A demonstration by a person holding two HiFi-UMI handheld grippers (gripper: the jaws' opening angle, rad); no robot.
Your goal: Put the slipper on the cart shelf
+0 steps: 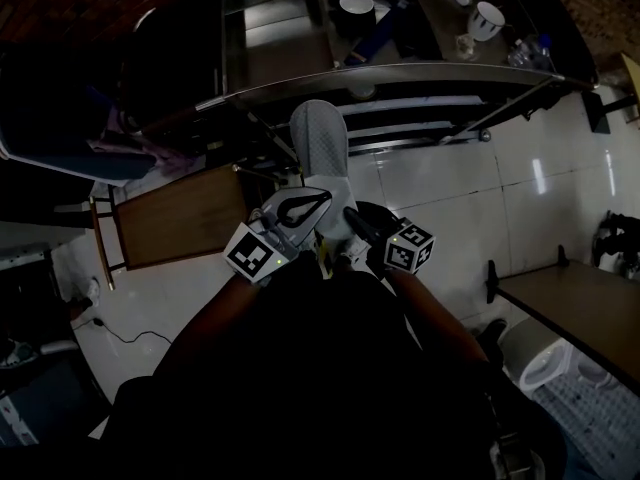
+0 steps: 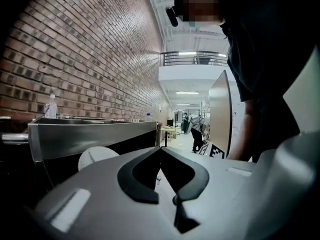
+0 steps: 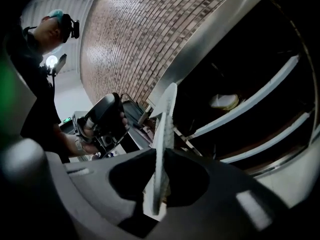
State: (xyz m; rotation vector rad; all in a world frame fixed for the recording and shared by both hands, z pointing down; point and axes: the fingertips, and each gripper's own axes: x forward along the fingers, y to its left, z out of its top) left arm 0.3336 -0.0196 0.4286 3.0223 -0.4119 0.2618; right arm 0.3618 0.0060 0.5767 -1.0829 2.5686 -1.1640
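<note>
The slipper (image 1: 319, 136) is pale grey and stands on edge in front of the steel cart (image 1: 250, 86), its toe up near the cart's lower shelf (image 1: 420, 108). My right gripper (image 1: 347, 220) is shut on its heel end. In the right gripper view the slipper (image 3: 165, 119) runs edge-on between the jaws of the right gripper (image 3: 161, 159), with the shelf rails (image 3: 250, 101) beyond it. My left gripper (image 1: 304, 206) sits just left of the slipper's heel. Its jaws meet with nothing between them in the left gripper view (image 2: 160, 151).
The cart's top holds a bowl (image 1: 356, 6), a cup (image 1: 488, 18) and glasses. A wooden panel (image 1: 190, 213) stands at the left and a low table (image 1: 580, 303) at the right. A pale round object (image 3: 223, 101) lies inside the cart. White tiled floor (image 1: 450, 178) lies between them.
</note>
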